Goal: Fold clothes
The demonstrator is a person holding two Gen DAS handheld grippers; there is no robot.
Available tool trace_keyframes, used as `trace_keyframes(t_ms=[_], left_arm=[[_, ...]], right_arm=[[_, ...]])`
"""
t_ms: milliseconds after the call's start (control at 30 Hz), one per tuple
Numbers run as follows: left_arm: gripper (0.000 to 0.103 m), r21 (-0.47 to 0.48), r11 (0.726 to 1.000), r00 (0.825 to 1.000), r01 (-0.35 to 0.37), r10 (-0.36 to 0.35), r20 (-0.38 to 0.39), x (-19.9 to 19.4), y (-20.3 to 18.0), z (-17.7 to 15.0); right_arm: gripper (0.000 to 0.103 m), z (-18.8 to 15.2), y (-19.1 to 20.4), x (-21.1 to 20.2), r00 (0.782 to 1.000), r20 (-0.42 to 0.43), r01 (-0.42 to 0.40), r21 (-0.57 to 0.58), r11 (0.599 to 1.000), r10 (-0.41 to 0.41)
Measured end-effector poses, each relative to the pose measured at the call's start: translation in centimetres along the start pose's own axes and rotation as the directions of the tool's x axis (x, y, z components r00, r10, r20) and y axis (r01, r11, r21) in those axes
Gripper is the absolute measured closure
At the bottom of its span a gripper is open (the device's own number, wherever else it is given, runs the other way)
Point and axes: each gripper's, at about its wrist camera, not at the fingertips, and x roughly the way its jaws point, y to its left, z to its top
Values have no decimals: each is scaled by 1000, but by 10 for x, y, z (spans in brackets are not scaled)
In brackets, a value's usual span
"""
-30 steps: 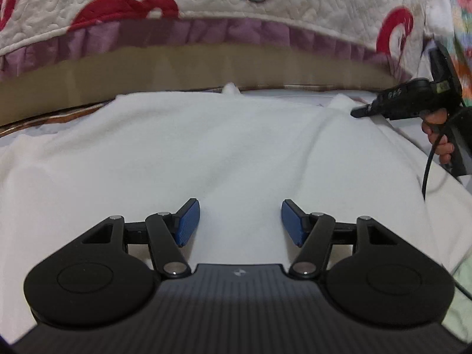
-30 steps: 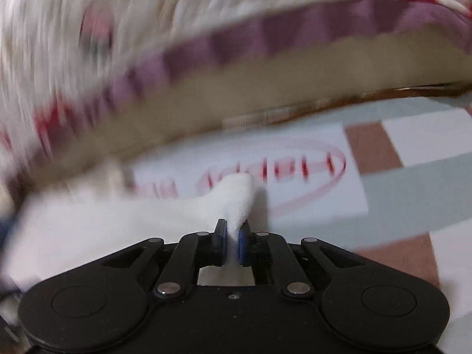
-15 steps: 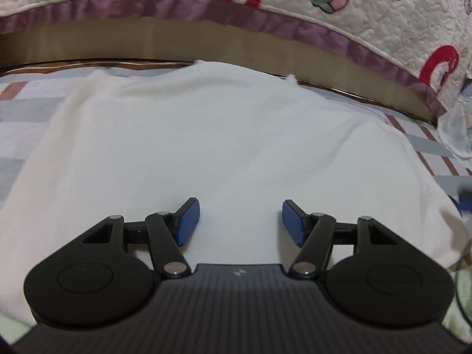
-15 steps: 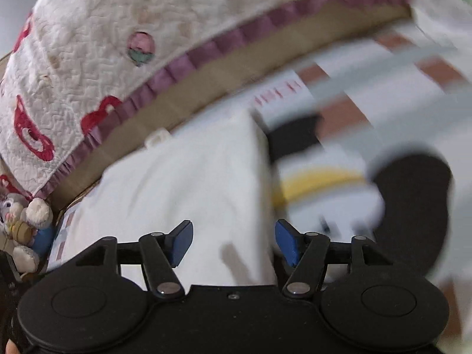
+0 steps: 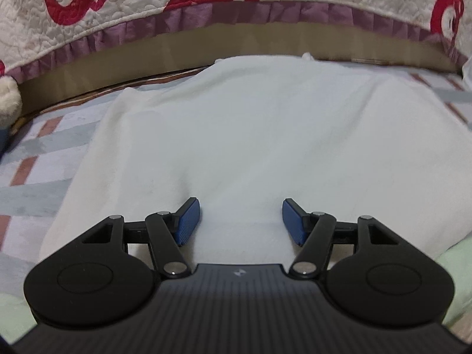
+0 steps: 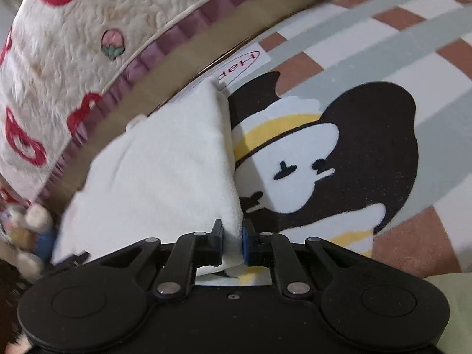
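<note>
A white fleecy garment lies spread flat on a checked bedsheet. My left gripper is open, its blue pads just above the garment's near edge, holding nothing. In the right wrist view the same white garment lies folded with its right edge running down to my right gripper, which is shut on the garment's near right corner. The left gripper does not show in the right wrist view.
A quilted cream bedspread with red shapes and a purple frill hangs along the back. The bedsheet has a black, white and yellow cartoon print right of the garment. A plush toy sits at the far left. Pale green fabric lies near my left gripper.
My right gripper, open half a second ago, has moved to the garment's near right corner and shut on it. My left gripper has stayed open while its view swung left across the garment.
</note>
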Motion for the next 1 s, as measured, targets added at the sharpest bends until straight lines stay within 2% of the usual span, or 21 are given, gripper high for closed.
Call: trace_keyframes(t_ms=[67, 200, 233, 300, 333, 367, 400, 467, 567, 633, 667, 700, 767, 867, 933, 1000], left_arm=[[41, 24, 1000, 999, -19, 20, -27, -2, -5, 2], [41, 117, 992, 996, -52, 59, -65, -11, -17, 4], [40, 151, 986, 995, -65, 76, -65, -15, -21, 4], [38, 232, 964, 990, -129, 140, -31, -23, -30, 3], [38, 271, 952, 989, -144, 151, -5, -27, -35, 3], [38, 298, 944, 990, -140, 138, 26, -33, -39, 5], [38, 310, 942, 992, -124, 113, 53, -39, -43, 10], [38, 307, 948, 995, -85, 62, 82, -48, -49, 20], [38, 260, 965, 996, 29, -51, 79, -55, -56, 37], [38, 203, 972, 992, 116, -122, 19, -48, -57, 41], [38, 161, 975, 989, 151, -147, -36, -40, -57, 42], [38, 115, 980, 984, 165, -156, -82, -32, -55, 40], [41, 17, 981, 974, 196, -193, -118, -20, -47, 32], [41, -62, 972, 968, 225, -230, -104, -10, -36, 14], [40, -75, 976, 975, 203, -208, -73, -7, -29, 4], [40, -113, 968, 971, 223, -230, -60, -6, -20, 0]], right_arm=[[91, 1, 4, -4, 1000, 2, 14, -54, 998, -14], [88, 4, 1, -10, 1000, -6, 9, -34, 999, -9], [82, 3, -1, -11, 1000, -15, 14, -13, 1000, -14], [71, -2, -8, -14, 1000, 0, -30, 70, 997, 30], [46, -7, -13, -16, 997, 11, -76, 147, 986, 76], [29, -12, -17, -15, 992, 11, -128, 222, 967, 129], [30, -17, -21, -15, 983, 14, -178, 296, 938, 183], [30, -24, -19, -15, 984, 0, -166, 342, 925, 177], [30, -26, -13, -17, 985, 3, -163, 358, 919, 173], [30, -29, -10, -16, 985, -5, -156, 377, 913, 171], [30, -31, -10, -15, 988, -12, -137, 394, 909, 154], [30, -32, -9, -14, 988, -15, -132, 405, 905, 151], [30, -35, -7, -9, 989, -25, -125, 414, 902, 149], [30, -35, -2, 8, 986, -55, -123, 400, 908, 158], [30, -35, 0, 24, 981, -82, -128, 407, 904, 176], [29, -35, 2, 32, 981, -79, -130, 418, 899, 179]])
